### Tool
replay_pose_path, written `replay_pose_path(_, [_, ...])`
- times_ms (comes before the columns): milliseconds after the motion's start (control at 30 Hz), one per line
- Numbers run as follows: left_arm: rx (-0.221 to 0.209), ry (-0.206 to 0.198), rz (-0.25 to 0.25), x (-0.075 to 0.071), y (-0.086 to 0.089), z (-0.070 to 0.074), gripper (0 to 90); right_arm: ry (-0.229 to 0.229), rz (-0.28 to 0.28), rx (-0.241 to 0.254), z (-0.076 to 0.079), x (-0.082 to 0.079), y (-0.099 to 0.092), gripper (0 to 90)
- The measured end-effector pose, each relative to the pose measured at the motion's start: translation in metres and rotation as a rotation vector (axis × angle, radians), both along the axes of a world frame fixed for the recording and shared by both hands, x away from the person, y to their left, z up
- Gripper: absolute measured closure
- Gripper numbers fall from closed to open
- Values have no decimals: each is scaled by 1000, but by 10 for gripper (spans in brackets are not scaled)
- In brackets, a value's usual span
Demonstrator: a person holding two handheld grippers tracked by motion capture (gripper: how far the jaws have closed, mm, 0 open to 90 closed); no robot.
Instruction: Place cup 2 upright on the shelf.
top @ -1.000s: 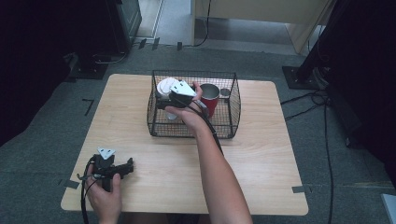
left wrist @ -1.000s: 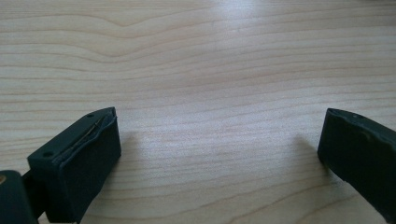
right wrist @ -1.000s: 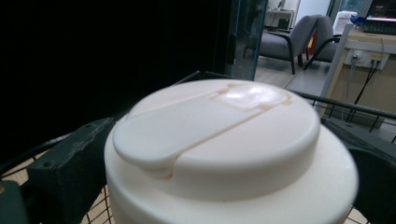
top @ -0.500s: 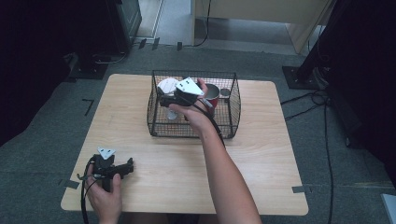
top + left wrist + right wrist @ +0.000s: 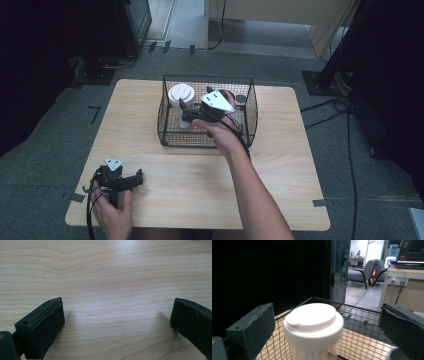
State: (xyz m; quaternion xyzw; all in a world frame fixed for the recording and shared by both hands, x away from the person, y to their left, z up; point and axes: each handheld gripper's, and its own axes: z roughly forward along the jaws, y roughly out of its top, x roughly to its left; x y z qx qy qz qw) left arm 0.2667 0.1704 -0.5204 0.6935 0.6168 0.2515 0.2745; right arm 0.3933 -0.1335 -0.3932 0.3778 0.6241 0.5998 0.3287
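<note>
From above, one wire basket [image 5: 172,135] stands at twelve o'clock on the table [image 5: 280,170], holding one lidded cup [image 5: 180,95], with the right gripper [image 5: 186,111] spread just beside it at three o'clock. The left gripper [image 5: 136,179] rests released at seven o'clock. Its own view shows two jaws apart over bare wood; the right gripper view shows two jaws flanking the cup [image 5: 314,326], not clamping.
</note>
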Motion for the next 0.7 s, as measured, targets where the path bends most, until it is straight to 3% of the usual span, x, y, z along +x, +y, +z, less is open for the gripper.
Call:
replay_pose_path(233, [0, 0, 1, 0, 0, 0, 1, -2, -27, -6, 0, -20, -32, 8])
replay_pose_path(700, [0, 0, 1, 0, 0, 0, 1, -3, -69, -23, -9, -52, -77, 9])
